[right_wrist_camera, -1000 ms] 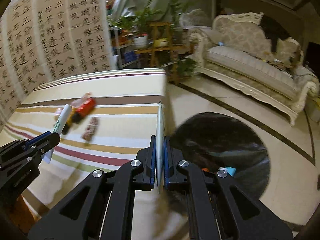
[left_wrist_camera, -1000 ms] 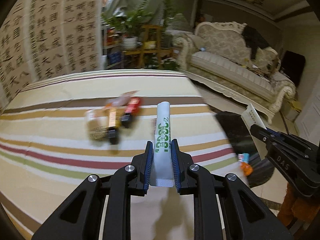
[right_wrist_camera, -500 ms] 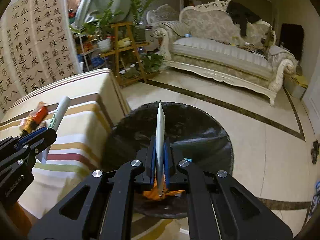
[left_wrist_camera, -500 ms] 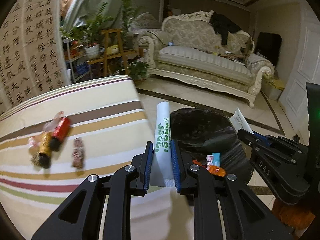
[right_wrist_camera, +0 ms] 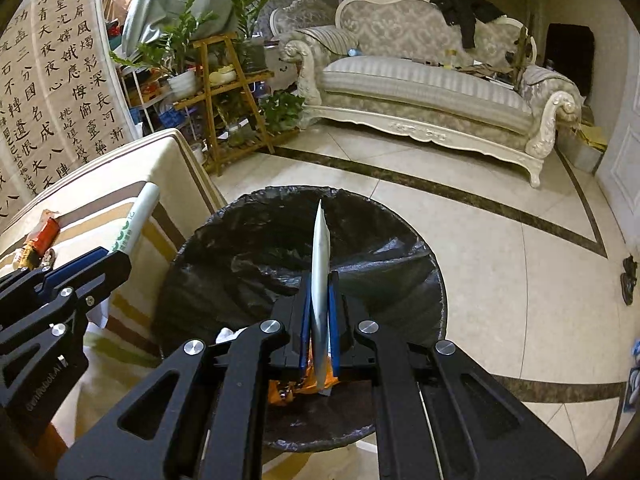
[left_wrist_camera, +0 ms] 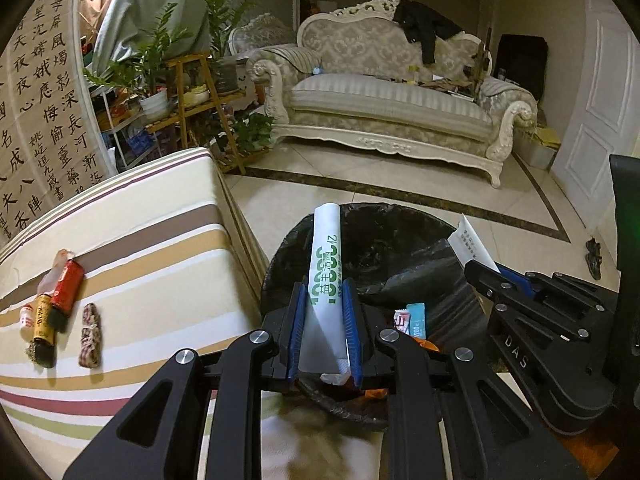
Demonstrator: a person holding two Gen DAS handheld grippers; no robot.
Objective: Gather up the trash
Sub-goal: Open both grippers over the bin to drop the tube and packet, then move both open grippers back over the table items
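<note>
The left gripper (left_wrist_camera: 325, 312) has its blue-padded jaws closed on a white rolled paper tube with green print (left_wrist_camera: 326, 264), which stands up between the pads and leans a little over the near rim of a round bin lined with a black plastic bag (left_wrist_camera: 384, 240). The right gripper (right_wrist_camera: 320, 308) has its jaws pressed narrow on a thin flat white wrapper (right_wrist_camera: 320, 264), seen edge-on, and this wrapper is held above the open mouth of the same bin. Inside the bin lie some small packets: an orange one, a light blue one and a white one with red marks. The bin stands on the pale tiled floor just beside a table covered with a cream cloth with brown, yellow and red stripes (left_wrist_camera: 160, 240). On this cloth more trash is lying together near the left edge: a red wrapper (left_wrist_camera: 67, 286), a yellow-brown packet (left_wrist_camera: 42, 320) and, just beside them, a small brown patterned bar (left_wrist_camera: 90, 334). Behind, a cream carved sofa (left_wrist_camera: 392, 100) stands by the wall.
</note>
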